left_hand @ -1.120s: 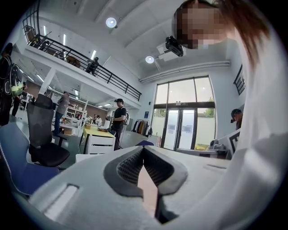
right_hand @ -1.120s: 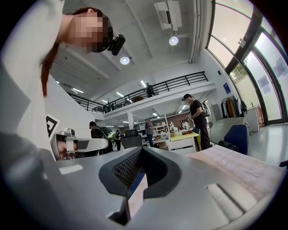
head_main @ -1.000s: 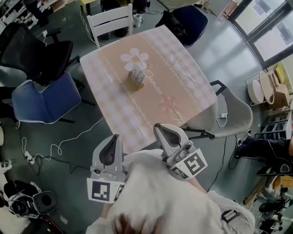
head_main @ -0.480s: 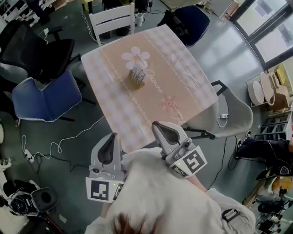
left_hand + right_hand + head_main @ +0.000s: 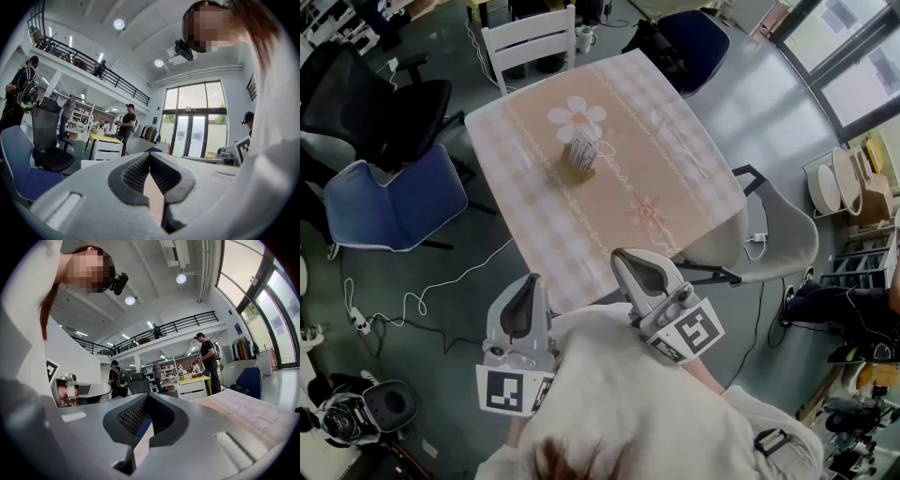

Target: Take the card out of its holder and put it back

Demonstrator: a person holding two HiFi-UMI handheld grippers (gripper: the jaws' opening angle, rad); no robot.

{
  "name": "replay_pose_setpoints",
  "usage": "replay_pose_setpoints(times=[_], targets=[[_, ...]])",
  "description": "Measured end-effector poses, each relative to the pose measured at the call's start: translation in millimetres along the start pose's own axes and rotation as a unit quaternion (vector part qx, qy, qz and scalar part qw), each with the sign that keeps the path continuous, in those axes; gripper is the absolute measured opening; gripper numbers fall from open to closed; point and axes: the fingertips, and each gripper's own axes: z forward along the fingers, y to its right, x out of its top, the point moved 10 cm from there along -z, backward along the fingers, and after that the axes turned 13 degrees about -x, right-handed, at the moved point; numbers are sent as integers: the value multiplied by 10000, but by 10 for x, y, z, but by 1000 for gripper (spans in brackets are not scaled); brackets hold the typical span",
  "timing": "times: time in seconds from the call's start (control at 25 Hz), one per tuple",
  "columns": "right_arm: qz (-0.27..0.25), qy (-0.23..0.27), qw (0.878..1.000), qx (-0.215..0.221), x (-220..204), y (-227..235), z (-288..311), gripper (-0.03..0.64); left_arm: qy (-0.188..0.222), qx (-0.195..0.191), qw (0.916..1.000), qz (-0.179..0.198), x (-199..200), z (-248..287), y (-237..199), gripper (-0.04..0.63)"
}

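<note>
**Mia:** What is the left gripper (image 5: 149, 155) doing?

**Tom:** Its two jaws are pressed together. There is nothing in them.

**Mia:** And the right gripper (image 5: 147, 396)?

**Tom:** The same. Its jaws are together and they pinch nothing. Both are held side by side, close to the person's chest. They are near the closest corner of the surface (image 5: 675, 173).

**Mia:** Where is the card (image 5: 581, 148)?

**Tom:** It is well apart from both grippers, out near the middle of the surface. It stands up in its holder (image 5: 579, 170).

**Mia:** What does the holder look like?

**Tom:** It is small and brown. It sits on the pink cloth, just beside a big white flower (image 5: 577, 119) printed there.

**Mia:** Is there only one card in it?

**Tom:** I cannot tell, it is too small. I just see white sticking up out of it.

**Mia:** What is around the surface?

**Tom:** A white chair (image 5: 528, 44) is at the far end. A blue chair (image 5: 394, 202) is on the left.
</note>
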Motion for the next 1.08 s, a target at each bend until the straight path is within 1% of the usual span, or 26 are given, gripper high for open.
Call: replay_pose_setpoints(times=[0.16,0.32,0.4,0.52,0.64,0.8,1.08], targets=[[37,-27,10000,-42,6,-2,-3,0,-20,28,10000,-2,12,-21,-14,2],[-44,-24,10000,-76,39,1,4,0,115,342,9993,87,61,-120,-148,2],[-22,-41,10000,-86,27,-12,12,0,46,463,9988,175,64,-202,-232,2],[-23,-101,9999,-58,0,-35,31,0,-99,542,9980,317,78,-286,-333,2],[-53,-139,9999,-53,-10,-51,21,0,-133,512,9977,414,103,-337,-366,2],[-15,-174,9998,-100,-27,-45,5,0,-229,396,9980,437,67,-372,-345,2],[-30,-257,9996,-93,-50,-25,-36,0,-180,310,9987,353,34,-347,-271,2]])
